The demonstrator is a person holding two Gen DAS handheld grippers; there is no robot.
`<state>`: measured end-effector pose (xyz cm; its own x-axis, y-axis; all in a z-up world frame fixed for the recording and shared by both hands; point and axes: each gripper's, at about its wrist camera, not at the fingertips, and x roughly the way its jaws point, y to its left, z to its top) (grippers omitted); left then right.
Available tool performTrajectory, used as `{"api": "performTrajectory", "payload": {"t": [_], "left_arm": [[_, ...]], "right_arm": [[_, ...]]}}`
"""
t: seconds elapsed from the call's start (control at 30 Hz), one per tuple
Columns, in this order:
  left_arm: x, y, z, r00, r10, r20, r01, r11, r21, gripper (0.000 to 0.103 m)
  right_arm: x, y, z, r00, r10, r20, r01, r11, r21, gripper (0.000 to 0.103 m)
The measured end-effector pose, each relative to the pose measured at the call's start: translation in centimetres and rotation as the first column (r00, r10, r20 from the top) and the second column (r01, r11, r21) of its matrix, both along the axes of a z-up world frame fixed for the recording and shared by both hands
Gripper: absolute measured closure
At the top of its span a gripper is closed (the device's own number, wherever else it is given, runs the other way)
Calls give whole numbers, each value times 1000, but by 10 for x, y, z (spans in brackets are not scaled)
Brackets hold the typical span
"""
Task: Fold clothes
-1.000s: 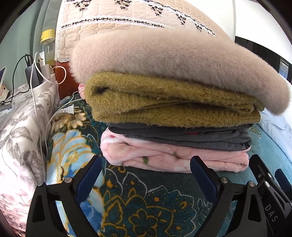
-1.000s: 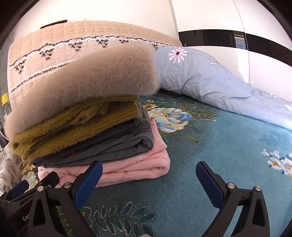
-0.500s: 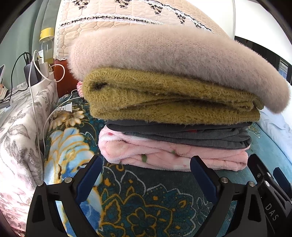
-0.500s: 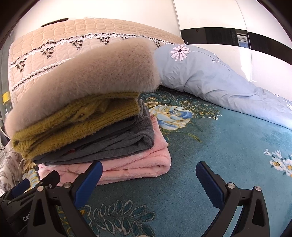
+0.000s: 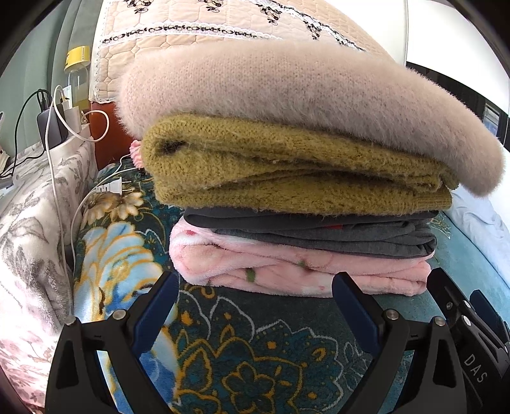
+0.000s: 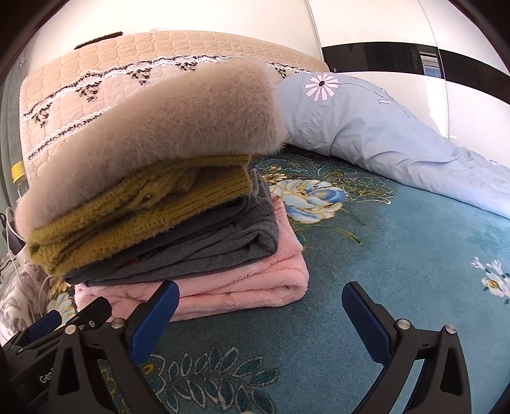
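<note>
A stack of folded clothes sits on the bed. From the top: a fuzzy beige sweater, an olive knit sweater, a dark grey garment and a pink fleece piece. The stack shows in the right wrist view too: beige sweater, olive sweater, grey garment, pink fleece. My left gripper is open and empty, low on the bed just in front of the stack. My right gripper is open and empty at the stack's right front corner.
The teal floral blanket covers the bed. A light blue duvet lies at the back right. A quilted peach headboard cover stands behind the stack. White cables and a plug, chargers and a bottle sit at the left.
Both grippers have drawn back slightly from the stack and stay open. The stack has not moved.
</note>
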<state>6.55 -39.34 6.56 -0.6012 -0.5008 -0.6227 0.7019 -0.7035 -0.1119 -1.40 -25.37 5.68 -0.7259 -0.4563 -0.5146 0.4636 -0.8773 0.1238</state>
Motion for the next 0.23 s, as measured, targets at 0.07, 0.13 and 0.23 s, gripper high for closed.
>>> {"api": "performTrajectory", "payload": {"t": [0.07, 0.13, 0.23], "left_arm": [[0, -2, -2, 1000, 4, 1, -4, 1000, 1, 6], [0, -4, -5, 1000, 8, 2, -8, 1000, 1, 6], [-1, -5, -5, 1000, 19, 5, -19, 1000, -10, 6]], "right_arm": [[0, -1, 0, 1000, 1, 1, -1, 1000, 2, 0], [0, -1, -1, 1000, 1, 1, -1, 1000, 3, 0], [0, -2, -1, 1000, 3, 3, -3, 1000, 3, 0]]}}
